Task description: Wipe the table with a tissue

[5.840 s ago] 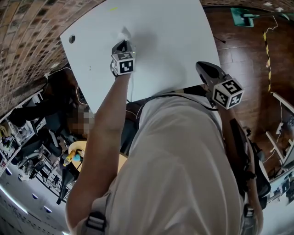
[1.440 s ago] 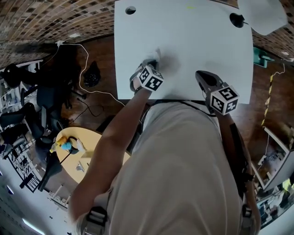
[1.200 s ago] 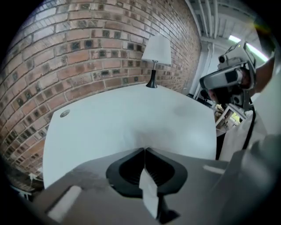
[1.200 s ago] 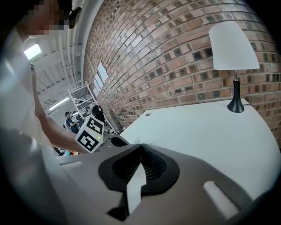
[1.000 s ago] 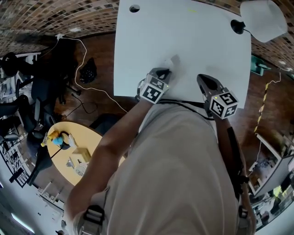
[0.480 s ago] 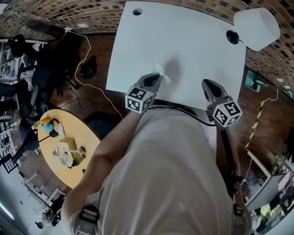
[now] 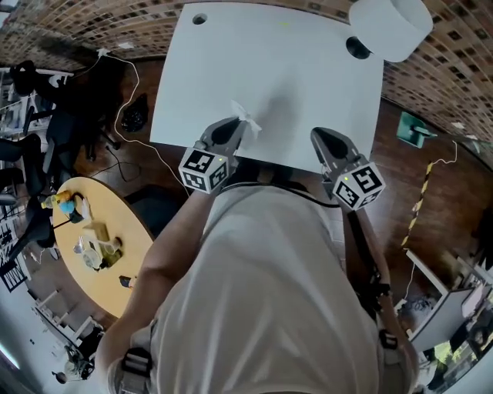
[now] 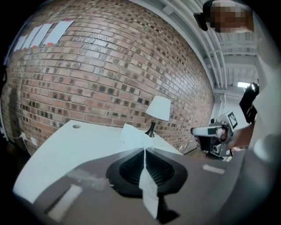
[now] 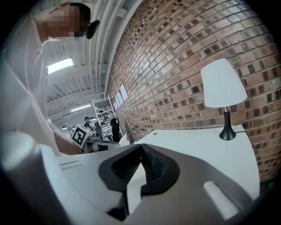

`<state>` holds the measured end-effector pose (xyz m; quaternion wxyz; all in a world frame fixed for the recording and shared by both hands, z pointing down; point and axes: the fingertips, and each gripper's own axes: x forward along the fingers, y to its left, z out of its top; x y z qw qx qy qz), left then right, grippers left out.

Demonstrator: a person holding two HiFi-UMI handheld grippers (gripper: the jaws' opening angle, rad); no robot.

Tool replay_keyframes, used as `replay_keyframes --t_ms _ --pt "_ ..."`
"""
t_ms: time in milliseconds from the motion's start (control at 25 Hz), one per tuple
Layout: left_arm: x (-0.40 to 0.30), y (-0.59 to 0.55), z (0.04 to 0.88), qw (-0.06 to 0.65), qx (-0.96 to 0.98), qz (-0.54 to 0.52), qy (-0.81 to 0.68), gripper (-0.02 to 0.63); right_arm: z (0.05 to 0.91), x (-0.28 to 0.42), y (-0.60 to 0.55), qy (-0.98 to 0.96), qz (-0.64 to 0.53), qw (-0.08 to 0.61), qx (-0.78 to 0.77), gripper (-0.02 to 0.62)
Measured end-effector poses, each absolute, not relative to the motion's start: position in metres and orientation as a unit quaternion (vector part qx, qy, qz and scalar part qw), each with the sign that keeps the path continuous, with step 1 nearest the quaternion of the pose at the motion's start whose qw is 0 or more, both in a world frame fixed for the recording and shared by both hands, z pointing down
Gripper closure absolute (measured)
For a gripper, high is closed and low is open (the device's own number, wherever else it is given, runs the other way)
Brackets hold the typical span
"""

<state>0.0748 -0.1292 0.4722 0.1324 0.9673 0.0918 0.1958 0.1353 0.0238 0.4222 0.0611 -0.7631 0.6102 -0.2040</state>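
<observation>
A crumpled white tissue (image 7: 245,119) is pinched in my left gripper (image 7: 235,125), which is held over the near edge of the white table (image 7: 308,85), apart from its top. In the left gripper view the tissue (image 8: 133,136) sticks out past the shut jaws of the left gripper (image 8: 144,150), and a strip of it hangs down between the pads. My right gripper (image 7: 317,135) hovers by the same edge, a little to the right. Its jaws meet at the tips with nothing in them, as the right gripper view shows for the right gripper (image 9: 141,147).
A white-shaded lamp (image 7: 389,25) on a black foot stands at the table's far right corner. A round hole (image 7: 199,18) sits near the far left corner. A brick wall (image 8: 101,74) runs behind the table. A yellow round table (image 7: 92,238) with small things, chairs and a cable lie to the left.
The left gripper has lifted the tissue off the tabletop and drawn back to the near edge. The right gripper has risen and pulled back alongside it.
</observation>
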Motion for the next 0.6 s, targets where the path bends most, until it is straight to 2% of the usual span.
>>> replay_keyframes --t_ms 600 --pt "0.058 -0.072 0.466 0.153 0.965 0.189 0.101 0.593 0.441 0.11 0.051 0.644 -0.212 0.068 -0.732 0.588"
